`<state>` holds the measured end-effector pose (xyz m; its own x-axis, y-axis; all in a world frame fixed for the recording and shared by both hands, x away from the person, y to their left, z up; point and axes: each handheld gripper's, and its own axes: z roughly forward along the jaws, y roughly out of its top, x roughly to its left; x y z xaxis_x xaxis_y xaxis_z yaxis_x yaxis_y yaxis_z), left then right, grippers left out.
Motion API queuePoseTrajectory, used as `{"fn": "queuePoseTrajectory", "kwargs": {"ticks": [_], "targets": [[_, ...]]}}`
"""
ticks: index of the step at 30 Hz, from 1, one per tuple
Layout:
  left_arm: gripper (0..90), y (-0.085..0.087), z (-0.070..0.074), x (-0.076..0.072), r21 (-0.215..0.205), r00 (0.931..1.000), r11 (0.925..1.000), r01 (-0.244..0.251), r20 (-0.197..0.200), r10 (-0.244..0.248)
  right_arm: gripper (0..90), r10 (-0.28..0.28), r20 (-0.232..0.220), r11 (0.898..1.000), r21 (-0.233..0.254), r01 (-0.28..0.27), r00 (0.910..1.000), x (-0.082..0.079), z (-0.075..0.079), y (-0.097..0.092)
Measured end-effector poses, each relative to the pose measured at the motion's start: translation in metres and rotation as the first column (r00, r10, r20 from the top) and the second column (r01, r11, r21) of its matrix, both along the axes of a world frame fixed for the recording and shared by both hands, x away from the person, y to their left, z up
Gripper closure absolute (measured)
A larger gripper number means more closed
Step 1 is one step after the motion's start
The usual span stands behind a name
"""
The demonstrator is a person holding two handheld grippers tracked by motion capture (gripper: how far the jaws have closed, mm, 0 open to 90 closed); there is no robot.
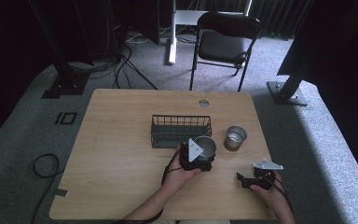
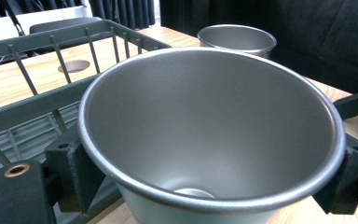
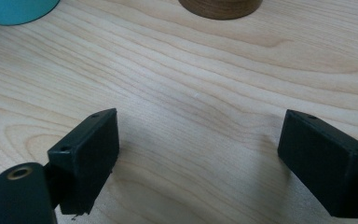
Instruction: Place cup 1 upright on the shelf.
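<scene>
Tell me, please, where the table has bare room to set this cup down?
The table's whole left half, left of the rack, is bare, as is the strip behind the rack. It is crowded at centre-right, where the rack, the held cup, the second cup and both grippers sit close.

- Left hand-held gripper [image 1: 204, 156]: black body, grey three-cornered plate on top, black cable trailing.
- Right hand-held gripper [image 1: 244, 180]: black, blocky jaws with small screw holes, brass-ringed hole.
- Forearms bare, no sleeves.
</scene>
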<state>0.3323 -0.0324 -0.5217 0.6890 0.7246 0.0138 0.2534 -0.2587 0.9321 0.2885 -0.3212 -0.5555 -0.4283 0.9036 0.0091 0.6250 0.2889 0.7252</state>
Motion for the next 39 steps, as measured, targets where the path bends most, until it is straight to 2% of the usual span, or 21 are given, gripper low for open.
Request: {"fn": "queuePoseTrajectory", "kwargs": {"ticks": [10, 19, 24, 28, 34, 39], "targets": [[13.8, 0.007, 0.004, -0.006, 0.027, 0.9991, 0.9988, 0.042, -0.002, -0.042, 12.1, 0.0, 0.0, 1.0, 0.0, 0.0, 1.0, 0.0, 0.0, 0.0], [13.8, 0.013, 0.016, -0.014, 0.019, 0.9959, 0.9958, 0.09, -0.008, -0.09, 12.1, 0.0, 0.0, 1.0, 0.0, 0.0, 1.0, 0.0, 0.0, 0.0], [13.8, 0.016, 0.026, -0.019, 0.009, 0.9951, 0.9951, 0.099, 0.009, -0.099, 12.1, -0.001, 0.0, 1.0, 0.0, 0.001, 1.0, 0.0, 0.0, 0.0], [13.8, 0.02, 0.034, -0.021, -0.008, 0.9942, 0.9942, 0.107, 0.006, -0.107, 12.1, -0.001, 0.0, 1.0, 0.0, 0.001, 1.0, 0.0, 0.0, 0.0], [13.8, 0.024, 0.039, -0.023, 0.002, 0.9933, 0.9933, 0.116, 0.008, -0.116, 12.1, -0.001, 0.0, 1.0, 0.0, 0.001, 1.0, 0.0, 0.0, 0.0], [13.8, 0.029, 0.05, -0.024, -0.015, 0.9927, 0.9928, 0.119, 0.024, -0.118, 12.1, -0.001, 0.0, 1.0, 0.0, 0.001, 1.0, 0.0, 0.0, 0.0]]}}
